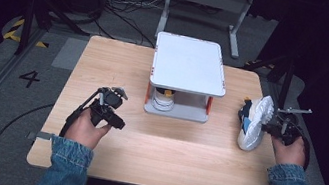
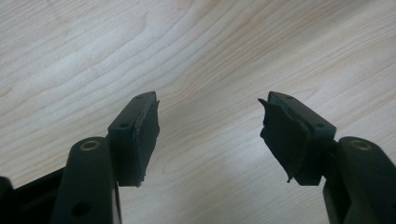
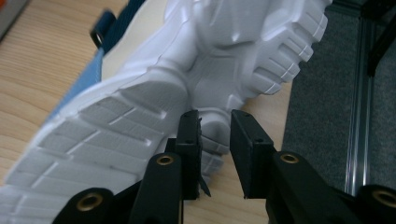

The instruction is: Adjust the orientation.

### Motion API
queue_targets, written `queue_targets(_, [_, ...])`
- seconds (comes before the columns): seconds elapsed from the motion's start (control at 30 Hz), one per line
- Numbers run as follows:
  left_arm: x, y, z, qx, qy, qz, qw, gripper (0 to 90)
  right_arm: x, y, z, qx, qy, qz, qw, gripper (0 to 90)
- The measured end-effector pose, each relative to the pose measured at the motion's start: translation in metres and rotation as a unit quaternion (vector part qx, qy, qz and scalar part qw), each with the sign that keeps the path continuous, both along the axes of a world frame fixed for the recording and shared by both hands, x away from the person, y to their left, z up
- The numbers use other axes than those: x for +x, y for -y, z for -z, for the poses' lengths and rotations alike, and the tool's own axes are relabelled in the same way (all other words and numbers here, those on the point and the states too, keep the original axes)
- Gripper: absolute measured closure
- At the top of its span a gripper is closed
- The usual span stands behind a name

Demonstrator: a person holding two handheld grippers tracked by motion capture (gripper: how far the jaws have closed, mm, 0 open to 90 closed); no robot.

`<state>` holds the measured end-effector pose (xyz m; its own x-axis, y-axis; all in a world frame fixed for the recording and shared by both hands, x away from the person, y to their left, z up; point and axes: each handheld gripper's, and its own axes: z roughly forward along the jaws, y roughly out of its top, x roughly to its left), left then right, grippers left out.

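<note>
A white-soled shoe with blue upper lies on its side at the table's right edge, its sole turned toward my right gripper. In the right gripper view the ribbed sole looms close, and my right gripper has its jaws narrowed around a lug on the sole's rim, which fills the gap between the pads. My left gripper hangs over bare wood at the table's left. Its jaws stand wide apart with nothing between them.
A white two-level rack with orange posts stands at the table's middle back, and a second white shoe rests on its lower shelf. Grey floor and a metal rail lie just past the table's right edge.
</note>
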<state>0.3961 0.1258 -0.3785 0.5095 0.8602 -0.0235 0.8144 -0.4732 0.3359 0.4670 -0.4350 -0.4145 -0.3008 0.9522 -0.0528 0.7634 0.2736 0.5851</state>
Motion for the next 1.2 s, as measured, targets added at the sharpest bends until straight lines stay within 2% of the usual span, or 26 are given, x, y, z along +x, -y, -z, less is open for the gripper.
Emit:
queue_targets(0.13, [0.003,0.004,0.001,0.000,-0.002,0.000,1.0000,36.5,0.001,-0.002,0.008,0.029,-0.013,-0.022,0.9993,72.0])
queue_targets(0.2, [0.002,0.004,0.001,0.001,-0.003,0.000,1.0000,36.5,0.003,-0.016,0.012,0.023,-0.009,-0.046,0.9986,72.0])
queue_targets(0.23, [0.002,0.004,0.001,0.001,-0.003,0.000,1.0000,36.6,0.003,-0.016,0.012,0.023,-0.009,-0.046,0.9986,72.0])
queue_targets(0.27, [0.002,0.004,0.000,0.000,-0.002,0.000,1.0000,36.6,0.003,-0.024,0.012,0.018,-0.007,-0.053,0.9984,68.8])
queue_targets(0.33, [0.000,0.001,0.000,0.000,-0.001,-0.002,1.0000,36.6,0.007,-0.040,0.014,0.026,-0.015,-0.084,0.9960,67.3])
queue_targets(0.4, [-0.001,-0.001,-0.001,0.001,0.000,-0.006,1.0000,36.6,0.008,-0.053,0.019,-0.004,-0.016,-0.100,0.9949,66.9])
queue_targets(0.43, [-0.002,-0.003,-0.001,-0.002,0.001,-0.007,1.0000,36.6,0.008,-0.057,0.019,-0.013,-0.015,-0.102,0.9946,66.8])
queue_targets(0.47, [-0.002,-0.004,-0.002,-0.002,0.003,-0.007,1.0000,36.6,0.008,-0.058,0.019,-0.010,-0.018,-0.103,0.9944,66.4])
queue_targets(0.57, [-0.001,-0.006,-0.004,-0.005,0.002,-0.011,0.9999,36.6,0.006,-0.053,0.017,0.007,-0.023,-0.103,0.9944,65.0])
queue_targets(0.63, [0.000,-0.005,-0.004,-0.005,0.003,-0.009,0.9999,36.6,0.000,-0.048,0.011,0.027,-0.024,-0.100,0.9944,64.2])
queue_targets(0.77, [0.000,-0.003,-0.006,-0.008,0.005,-0.010,0.9999,36.7,-0.015,-0.038,-0.006,0.052,0.000,-0.098,0.9939,64.2])
queue_targets(0.8, [0.001,-0.003,-0.006,-0.007,0.007,-0.007,0.9999,36.7,-0.015,-0.038,-0.006,0.052,0.000,-0.098,0.9939,64.2])
queue_targets(0.83, [0.000,-0.003,-0.006,-0.007,0.007,-0.007,0.9999,36.7,-0.018,-0.036,-0.017,0.055,0.015,-0.098,0.9935,63.9])
queue_targets(0.87, [0.000,-0.003,-0.006,-0.005,0.007,-0.005,1.0000,36.7,-0.018,-0.036,-0.017,0.055,0.015,-0.098,0.9935,63.9])
queue_targets(0.9, [-0.001,-0.004,-0.006,-0.004,0.007,-0.007,0.9999,36.7,-0.019,-0.036,-0.022,0.056,0.026,-0.099,0.9931,63.9])
queue_targets(0.97, [-0.003,-0.007,-0.005,-0.002,0.005,-0.009,0.9999,36.7,-0.018,-0.036,-0.033,0.051,0.046,-0.097,0.9929,64.1])
queue_targets(1.1, [-0.014,-0.016,-0.002,0.001,-0.007,-0.026,0.9996,38.9,-0.003,-0.039,-0.037,0.077,0.046,-0.099,0.9910,66.3])
queue_targets(1.2, [-0.022,-0.025,0.000,-0.002,-0.012,-0.040,0.9991,39.4,0.011,-0.051,-0.041,0.056,0.053,-0.101,0.9919,74.3])
